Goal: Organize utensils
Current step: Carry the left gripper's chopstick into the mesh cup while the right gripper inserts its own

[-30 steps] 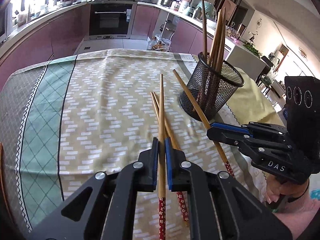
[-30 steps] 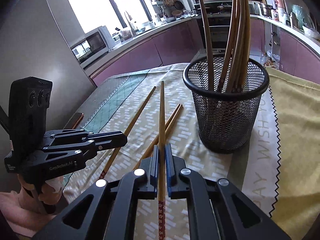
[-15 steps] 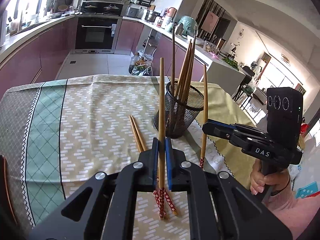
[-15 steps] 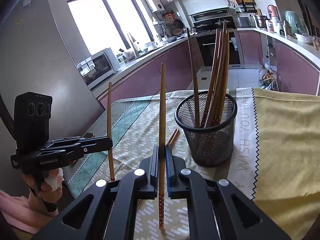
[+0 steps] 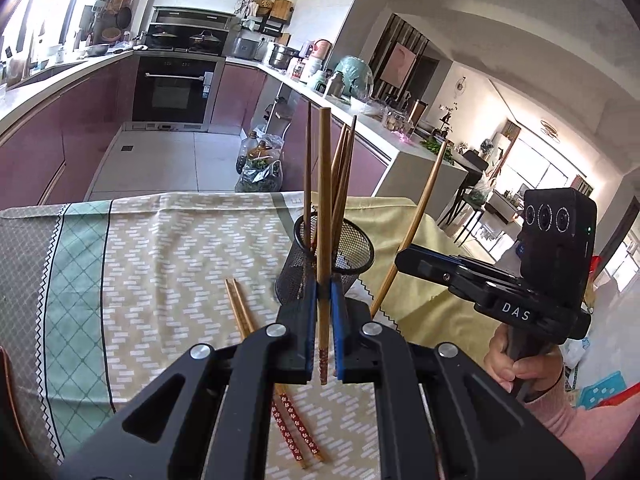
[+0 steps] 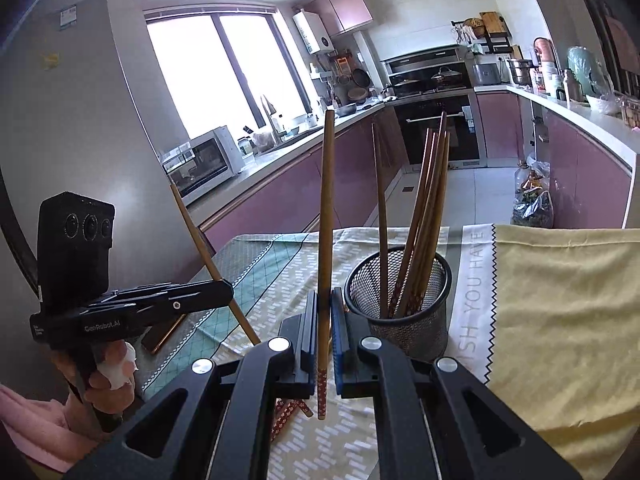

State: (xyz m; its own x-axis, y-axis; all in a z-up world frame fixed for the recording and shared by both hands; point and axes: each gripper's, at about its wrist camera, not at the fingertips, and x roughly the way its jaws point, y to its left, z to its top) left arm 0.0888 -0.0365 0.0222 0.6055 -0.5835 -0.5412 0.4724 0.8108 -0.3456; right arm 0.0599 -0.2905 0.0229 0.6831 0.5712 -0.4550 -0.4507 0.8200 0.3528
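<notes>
My left gripper [image 5: 323, 292] is shut on a wooden chopstick [image 5: 324, 200], held upright above the table. My right gripper [image 6: 325, 300] is shut on another chopstick [image 6: 326, 216], also upright. Each gripper shows in the other's view, the right gripper [image 5: 404, 258] with its tilted chopstick [image 5: 420, 208] and the left gripper [image 6: 224, 292] with its own chopstick [image 6: 200, 236]. A black mesh holder [image 5: 332, 256] with several chopsticks stands on the cloth just behind my left gripper, and to the right of my right gripper [image 6: 400, 304]. Two loose chopsticks [image 5: 240, 312] with red patterned ends lie on the tablecloth.
The table carries a patterned cloth [image 5: 168, 280] and a yellow cloth [image 6: 560, 320] on the right. A phone-like object [image 6: 160, 338] lies near the table's left edge. Kitchen counters and an oven [image 5: 172, 92] stand behind.
Both grippers have lifted their chopsticks off the table and turned them upright. The holder now looks farther below and smaller in both views.
</notes>
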